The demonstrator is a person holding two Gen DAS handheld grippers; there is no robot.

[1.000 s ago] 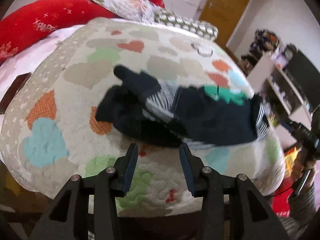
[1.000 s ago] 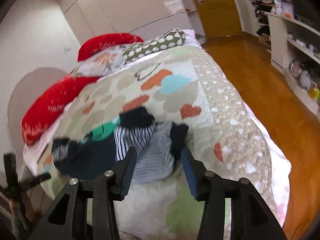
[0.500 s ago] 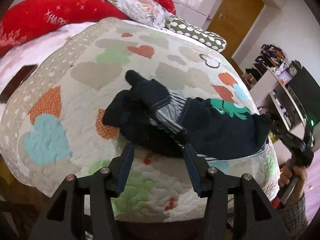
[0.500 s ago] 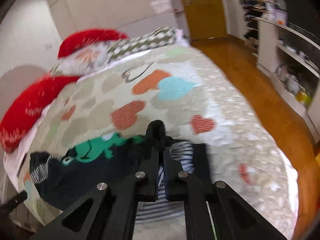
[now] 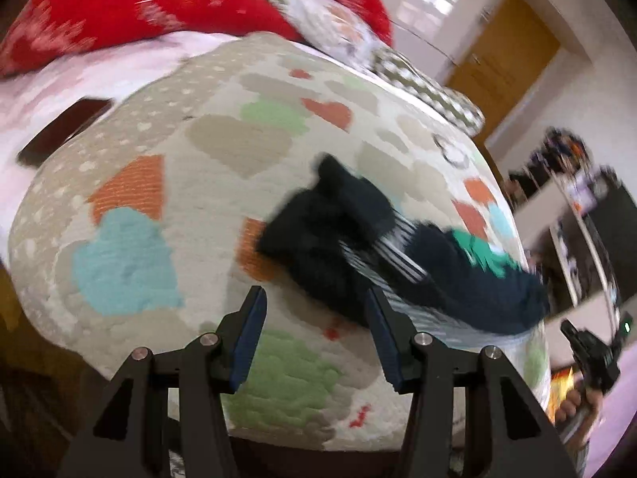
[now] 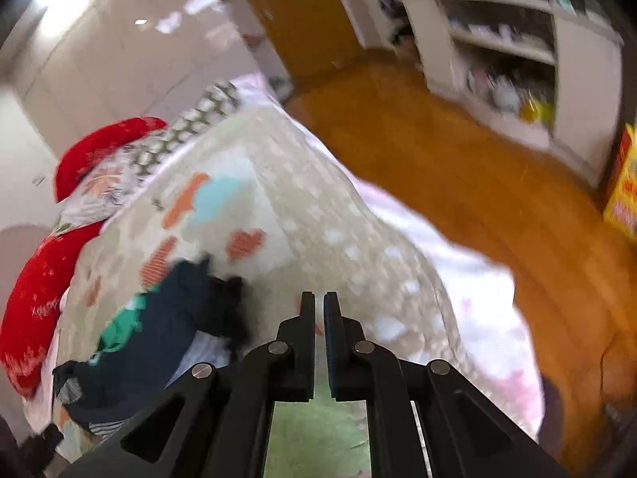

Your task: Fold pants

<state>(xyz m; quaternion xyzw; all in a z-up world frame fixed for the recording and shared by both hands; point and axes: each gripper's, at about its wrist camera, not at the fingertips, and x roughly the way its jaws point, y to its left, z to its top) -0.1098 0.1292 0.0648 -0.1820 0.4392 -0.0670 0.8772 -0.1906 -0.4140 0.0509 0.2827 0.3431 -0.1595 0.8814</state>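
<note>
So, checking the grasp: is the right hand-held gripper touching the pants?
Apart. The right wrist view shows the right hand-held gripper shut over bare quilt, pants off to its left.

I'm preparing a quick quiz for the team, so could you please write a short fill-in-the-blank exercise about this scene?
1. The dark pants lie on a quilt patterned with coloured ____.
2. The printed figure on the pants is ____ in colour.
3. The right gripper is shut, with ____ between its fingers.
4. The long pillow at the head of the bed is ____.

Missing words: hearts; green; nothing; red
</note>
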